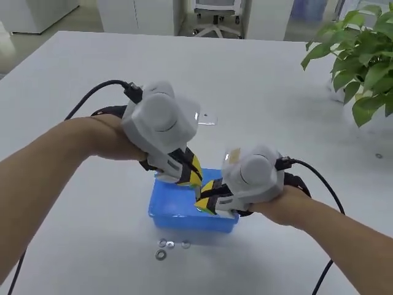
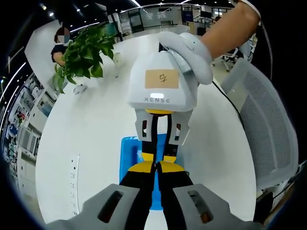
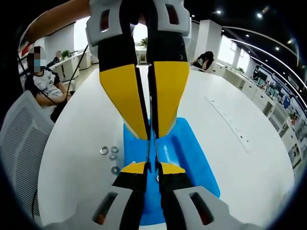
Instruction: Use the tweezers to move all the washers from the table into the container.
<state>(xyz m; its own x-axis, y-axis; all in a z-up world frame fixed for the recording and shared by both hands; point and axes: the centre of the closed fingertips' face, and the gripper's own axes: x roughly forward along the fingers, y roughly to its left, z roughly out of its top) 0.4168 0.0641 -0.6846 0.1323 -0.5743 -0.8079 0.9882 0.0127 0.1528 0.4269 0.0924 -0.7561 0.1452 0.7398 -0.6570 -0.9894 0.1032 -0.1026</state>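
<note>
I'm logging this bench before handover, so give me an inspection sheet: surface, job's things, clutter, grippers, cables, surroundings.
Surface: white table, smooth.
Job's things: blue container, open; four washers on the table beside it; what look like thin tweezers between the jaws.
Clutter: small clear item beyond the grippers.
Grippers: left gripper and right gripper meet tip to tip over the container, jaws closed on the tweezers.
Cables: black cables, one from each gripper.
Surroundings: leafy plant, office chair.

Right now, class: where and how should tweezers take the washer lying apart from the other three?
The washer lies flat on the table, its thin edge offering little side grip. So probably pinch its ring, one tip through the hole, one outside, coming straight down.
</note>
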